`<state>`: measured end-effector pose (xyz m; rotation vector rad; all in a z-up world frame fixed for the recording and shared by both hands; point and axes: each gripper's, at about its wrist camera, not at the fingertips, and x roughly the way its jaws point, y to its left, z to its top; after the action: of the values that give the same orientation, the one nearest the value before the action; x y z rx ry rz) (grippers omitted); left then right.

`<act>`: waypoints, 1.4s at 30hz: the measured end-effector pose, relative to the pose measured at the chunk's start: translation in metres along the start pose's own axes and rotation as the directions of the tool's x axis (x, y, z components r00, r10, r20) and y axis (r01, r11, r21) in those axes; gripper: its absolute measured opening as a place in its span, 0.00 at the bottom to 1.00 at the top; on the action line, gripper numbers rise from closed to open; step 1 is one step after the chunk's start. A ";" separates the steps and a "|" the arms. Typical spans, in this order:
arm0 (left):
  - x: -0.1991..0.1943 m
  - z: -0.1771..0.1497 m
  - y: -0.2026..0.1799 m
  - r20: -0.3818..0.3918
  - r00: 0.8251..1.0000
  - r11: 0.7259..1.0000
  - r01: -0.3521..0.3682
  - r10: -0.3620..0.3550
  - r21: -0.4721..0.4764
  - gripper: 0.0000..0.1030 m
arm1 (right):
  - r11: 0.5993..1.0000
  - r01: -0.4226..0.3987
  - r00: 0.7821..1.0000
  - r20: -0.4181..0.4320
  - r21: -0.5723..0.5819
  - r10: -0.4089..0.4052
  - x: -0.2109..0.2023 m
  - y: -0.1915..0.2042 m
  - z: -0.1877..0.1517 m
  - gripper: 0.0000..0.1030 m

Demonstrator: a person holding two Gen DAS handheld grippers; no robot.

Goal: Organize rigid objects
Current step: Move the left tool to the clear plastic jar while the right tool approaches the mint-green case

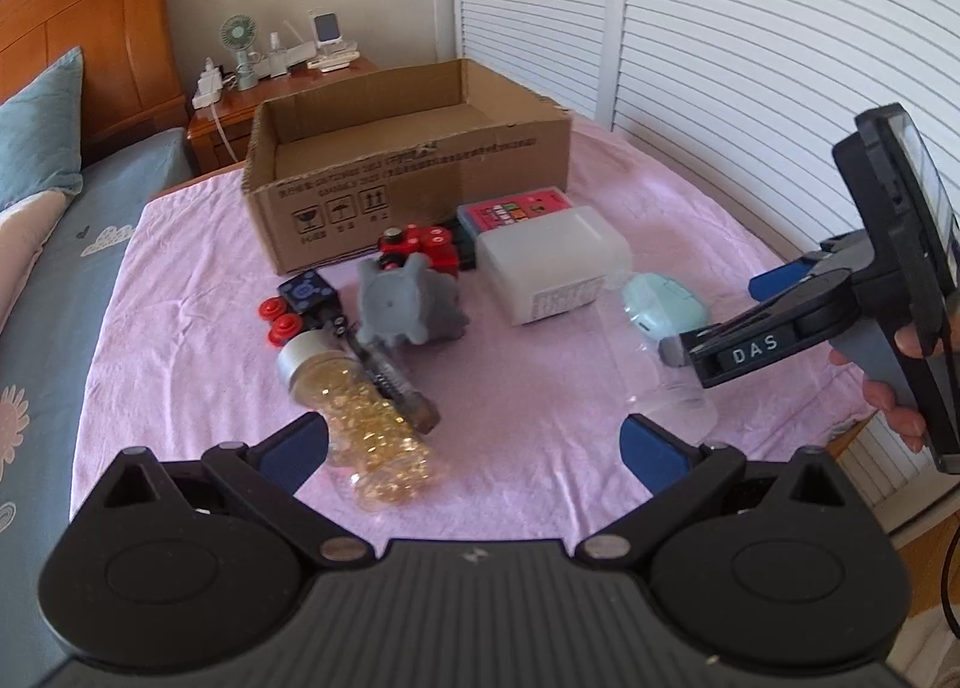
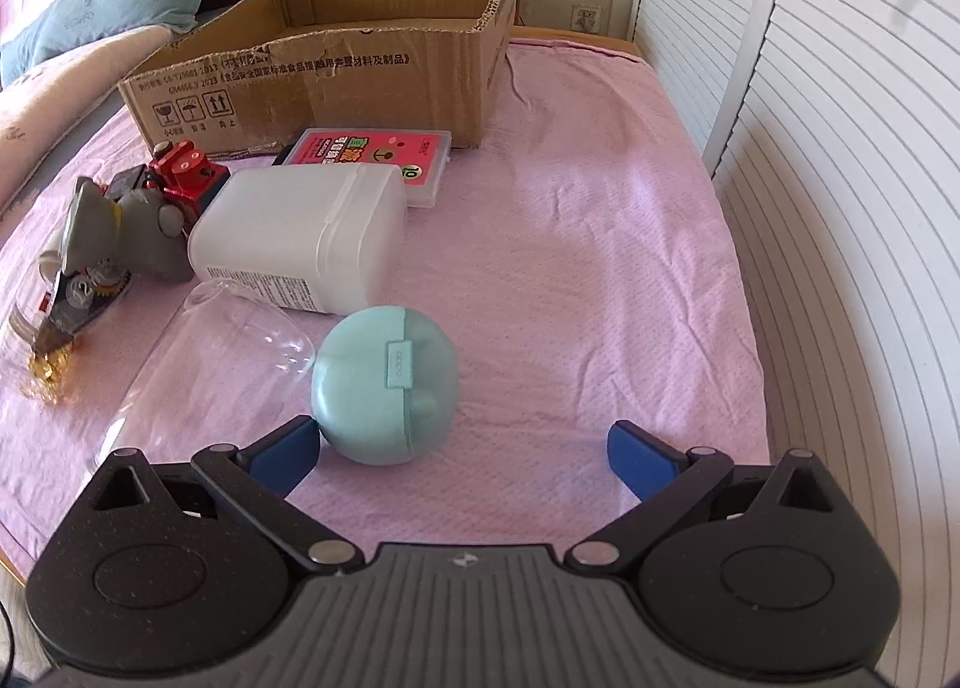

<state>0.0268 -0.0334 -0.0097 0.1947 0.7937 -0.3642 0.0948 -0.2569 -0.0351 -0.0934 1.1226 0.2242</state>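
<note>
An open cardboard box [image 1: 414,172] stands at the back of the pink-covered table; it also shows in the right wrist view [image 2: 324,75]. In front lie a white plastic container [image 1: 552,268] [image 2: 300,238], a pink card box [image 1: 516,208] [image 2: 372,156], a grey elephant toy [image 1: 408,304] [image 2: 120,232], red toy blocks [image 1: 420,247] [image 2: 186,172], a bottle of yellow beads [image 1: 360,412] and a mint round case [image 1: 660,304] [image 2: 387,382]. My right gripper [image 2: 462,451] [image 1: 714,322] is open just before the mint case. My left gripper [image 1: 474,448] is open and empty near the bottle.
A clear plastic cup [image 2: 228,340] [image 1: 666,382] lies on its side by the mint case. White louvred doors [image 2: 840,147] run along the right. A bed with a blue pillow [image 1: 36,129] and a nightstand [image 1: 240,105] are at the left and back.
</note>
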 end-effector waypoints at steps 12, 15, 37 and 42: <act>0.026 0.006 -0.049 -0.036 0.996 0.973 0.088 -0.082 0.214 0.99 | 0.992 -0.062 0.997 0.047 -0.107 0.067 -0.006 -0.013 -0.016 1.00; 0.026 0.008 -0.050 -0.051 0.995 0.955 0.093 -0.082 0.283 0.99 | 0.992 -0.063 0.996 0.056 -0.110 0.069 -0.007 -0.014 -0.017 1.00; 0.074 0.034 -0.059 -0.118 0.978 0.787 0.209 -0.173 0.580 0.99 | 0.982 -0.099 0.989 0.098 -0.158 0.115 -0.011 -0.018 -0.029 1.00; 0.087 0.041 -0.066 -0.137 0.967 0.738 0.252 -0.214 0.626 0.99 | 0.982 -0.100 0.988 0.103 -0.160 0.118 -0.011 -0.018 -0.030 1.00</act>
<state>0.0842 -0.1283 -0.0466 0.7595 0.7250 -0.8750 0.0678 -0.2815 -0.0384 -0.1558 0.9986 0.4102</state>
